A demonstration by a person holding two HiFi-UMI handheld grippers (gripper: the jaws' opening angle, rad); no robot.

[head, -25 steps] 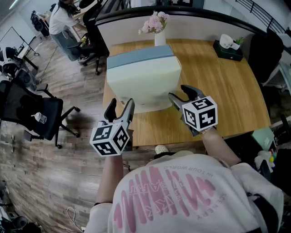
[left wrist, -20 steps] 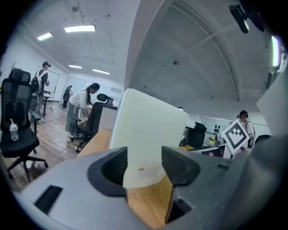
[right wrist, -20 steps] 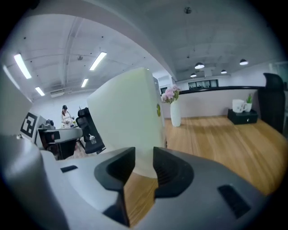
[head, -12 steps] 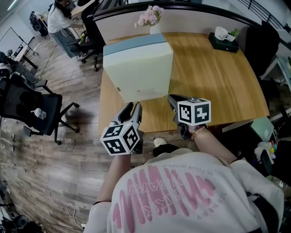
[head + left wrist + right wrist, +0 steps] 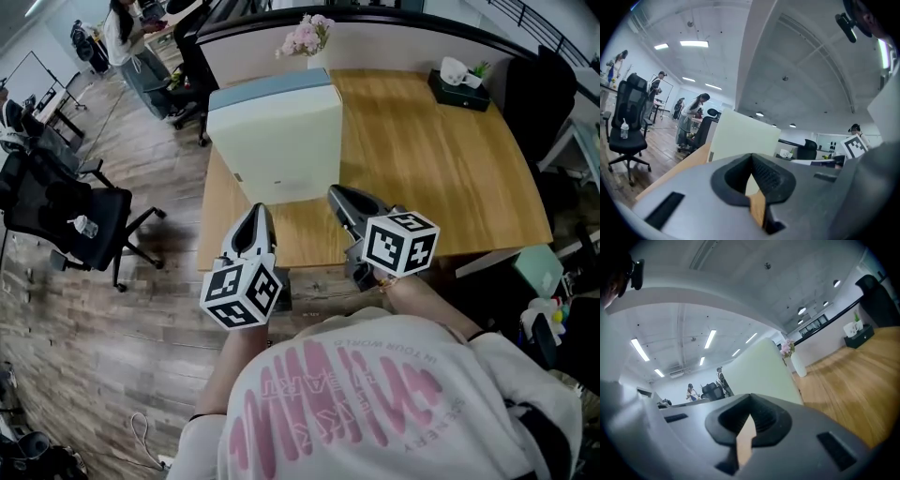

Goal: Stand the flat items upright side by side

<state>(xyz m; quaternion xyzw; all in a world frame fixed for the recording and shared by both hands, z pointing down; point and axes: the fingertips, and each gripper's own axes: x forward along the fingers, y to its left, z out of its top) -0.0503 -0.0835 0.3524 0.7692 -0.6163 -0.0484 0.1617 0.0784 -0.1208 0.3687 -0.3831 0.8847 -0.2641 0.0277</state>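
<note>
Jaws on both sides have just come together with nothing between them: my left hand-held gripper (image 5: 256, 214) and my right hand-held gripper (image 5: 337, 195) are each closed tight and empty. The pale flat item (image 5: 279, 145) stands upright on the tabletop (image 5: 441, 169) straight ahead of me, its broad face turned toward me. The blue-grey flat item (image 5: 270, 86) stands directly behind it, face to face and touching. My left tool points at the pale item's lower left corner from just beside the tabletop's near edge, close to it but not touching. My right tool lies over the near part of the wood, near the lower right corner, also apart from it. In both gripper views the pale face rises just beyond the closed tips. Behind the two items, at the far edge, a white vase of pink flowers (image 5: 307, 39) stands, and a dark tissue box (image 5: 459, 82) sits well off to the right.
</note>
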